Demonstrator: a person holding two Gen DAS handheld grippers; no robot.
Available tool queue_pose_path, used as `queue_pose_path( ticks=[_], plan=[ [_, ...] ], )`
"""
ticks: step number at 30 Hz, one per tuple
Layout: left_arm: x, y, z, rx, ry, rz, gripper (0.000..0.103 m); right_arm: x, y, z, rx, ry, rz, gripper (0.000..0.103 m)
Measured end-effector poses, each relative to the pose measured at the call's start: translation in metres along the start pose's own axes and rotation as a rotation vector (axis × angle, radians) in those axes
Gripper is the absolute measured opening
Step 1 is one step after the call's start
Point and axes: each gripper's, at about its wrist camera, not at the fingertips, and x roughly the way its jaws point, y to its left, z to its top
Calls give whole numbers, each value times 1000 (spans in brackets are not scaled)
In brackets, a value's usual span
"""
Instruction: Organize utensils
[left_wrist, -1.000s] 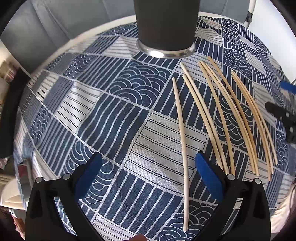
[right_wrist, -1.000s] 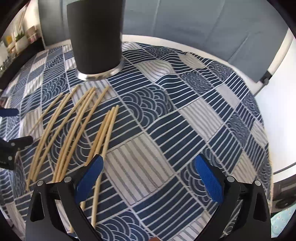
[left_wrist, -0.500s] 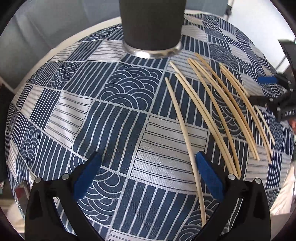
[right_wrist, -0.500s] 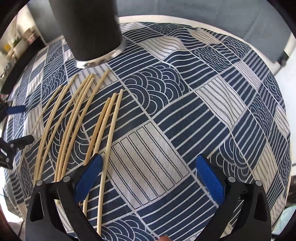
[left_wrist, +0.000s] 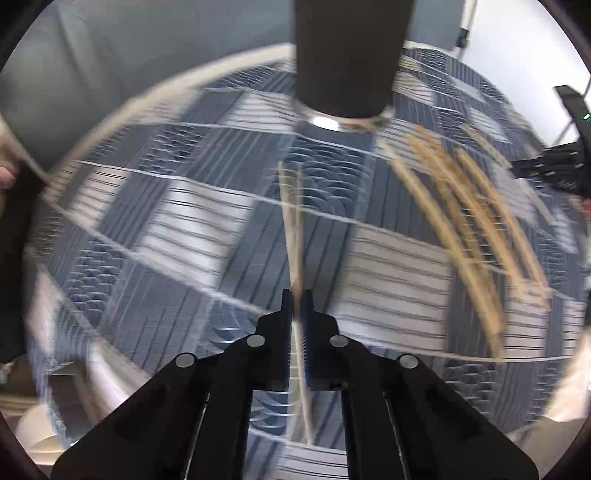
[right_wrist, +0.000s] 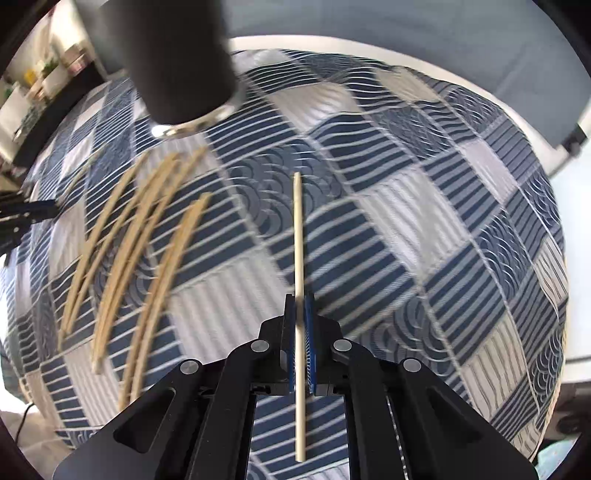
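- Holding one chopstick (right_wrist: 298, 258) in our right gripper (right_wrist: 300, 325) and another chopstick (left_wrist: 293, 236) in our left gripper (left_wrist: 296, 314); both jaws have just been closing and now clamp a stick.
- Left to do: the other chopsticks (right_wrist: 140, 236) lie on the cloth (right_wrist: 424, 240), left of ours, near the dark holder (right_wrist: 166, 55).
- Earlier, both grippers gaped wide and held nothing.

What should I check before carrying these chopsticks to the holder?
1. Left gripper shut on a chopstick: ok, jaws just closed.
2. Right gripper shut on a chopstick: ok, jaws just closed.
3. One stick per gripper: right ok; left cannot tell, blurred.
4. Holder upright on the cloth: ok.
5. Holder mouth free: cannot tell, out of frame.
6. Loose chopsticks away from both grips: ok.
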Motion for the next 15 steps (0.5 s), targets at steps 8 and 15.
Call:
queue_pose_path(
  ticks=[8, 15],
  plan=[
    [-24, 6, 1, -50, -80, -42, 5, -26, -31, -3, 100, -98, 21, 5],
    [-62, 0, 21, -16, -178, -49, 5, -77, -31, 16, 98, -259, 41, 5]
  ],
)
